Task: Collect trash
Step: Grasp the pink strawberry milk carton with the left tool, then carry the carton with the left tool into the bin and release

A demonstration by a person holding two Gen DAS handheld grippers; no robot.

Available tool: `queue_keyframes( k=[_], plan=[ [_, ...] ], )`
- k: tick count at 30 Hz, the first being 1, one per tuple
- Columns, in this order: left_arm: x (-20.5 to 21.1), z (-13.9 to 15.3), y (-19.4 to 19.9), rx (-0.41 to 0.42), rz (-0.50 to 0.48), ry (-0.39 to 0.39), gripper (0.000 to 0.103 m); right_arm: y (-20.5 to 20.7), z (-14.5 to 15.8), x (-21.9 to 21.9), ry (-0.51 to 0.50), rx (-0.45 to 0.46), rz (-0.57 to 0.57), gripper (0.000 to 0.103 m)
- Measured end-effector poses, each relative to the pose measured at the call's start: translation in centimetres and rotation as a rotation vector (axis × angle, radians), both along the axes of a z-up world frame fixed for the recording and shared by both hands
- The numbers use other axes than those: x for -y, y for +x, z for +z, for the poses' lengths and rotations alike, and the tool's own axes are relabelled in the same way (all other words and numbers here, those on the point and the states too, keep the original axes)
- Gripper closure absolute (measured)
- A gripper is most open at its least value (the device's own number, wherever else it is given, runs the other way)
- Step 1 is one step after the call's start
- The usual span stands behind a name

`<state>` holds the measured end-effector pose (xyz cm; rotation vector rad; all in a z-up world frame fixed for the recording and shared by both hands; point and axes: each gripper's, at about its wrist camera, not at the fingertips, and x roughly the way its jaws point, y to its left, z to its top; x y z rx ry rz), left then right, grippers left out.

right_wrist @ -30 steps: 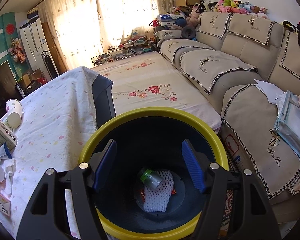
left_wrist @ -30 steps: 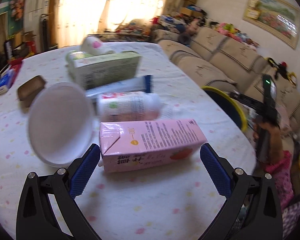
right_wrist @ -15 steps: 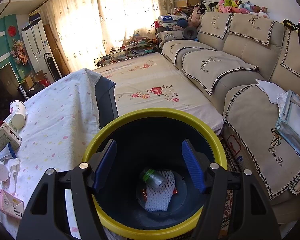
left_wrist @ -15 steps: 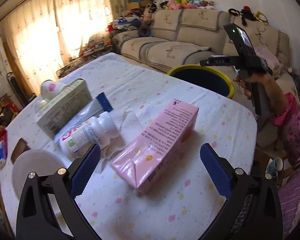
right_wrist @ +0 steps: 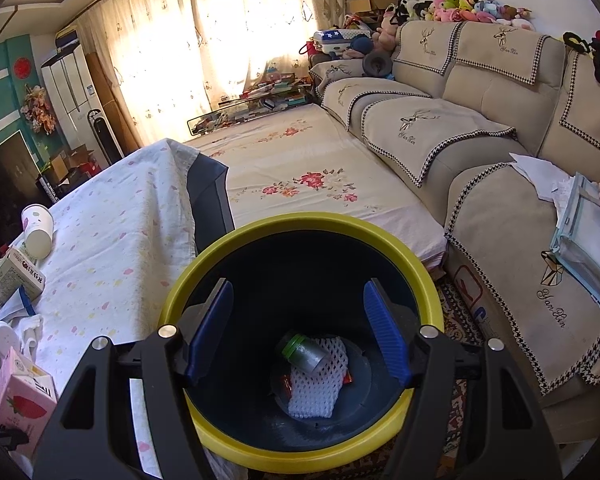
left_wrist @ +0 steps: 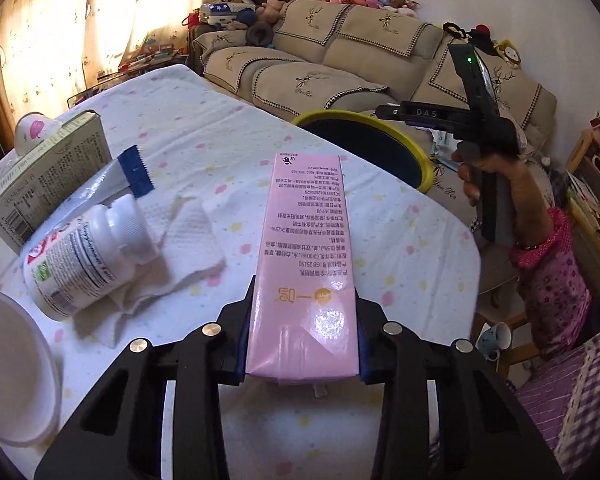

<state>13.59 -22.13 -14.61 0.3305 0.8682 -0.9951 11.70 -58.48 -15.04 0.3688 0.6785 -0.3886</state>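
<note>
One pink carton (left_wrist: 304, 264), lying on the bench (left_wrist: 204, 148), we had just closed the left hand-held gripper (left_wrist: 303, 344) on; right hand-held gripper (right_wrist: 296, 330) stood wide over the bin (right_wrist: 300, 224). Risk: end-held carton tipping, slipping.

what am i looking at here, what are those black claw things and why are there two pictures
Each black claw is a hand-held gripper with a fisheye camera looking along its fingers; a person holds one in each hand. The left view shows the left gripper, whose jaws have just been closing, clamped on a pink carton over the table. Beside it lie a white bottle, a tissue and a green-white box. The right view shows the right gripper, open and empty, above a yellow-rimmed bin holding some trash.
</note>
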Motion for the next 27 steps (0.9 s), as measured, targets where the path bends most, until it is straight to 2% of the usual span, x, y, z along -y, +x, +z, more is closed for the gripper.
queue_keyframes(
  k=[5, 11, 19, 27],
  plan=[
    [1.8, 1.1, -0.6, 0.028, 0.061, 0.008, 0.065, -0.7, -0.1, 0.3, 0.015, 0.010, -0.006, 0.038],
    [6.7, 2.7, 0.4, 0.037, 0.044, -0.006, 0.065, -3.2, 1.0, 1.4, 0.008, 0.062, -0.067, 0.038],
    [17.8, 1.9, 2.0, 0.017, -0.044, 0.037, 0.065, -8.1, 2.6, 3.6, -0.041, 0.088, -0.167, 0.036],
    [27.6, 0.3, 3.4, 0.042, -0.082, 0.096, 0.065, -11.6, 2.5, 5.7, -0.028, 0.081, -0.244, 0.036]
  ],
)
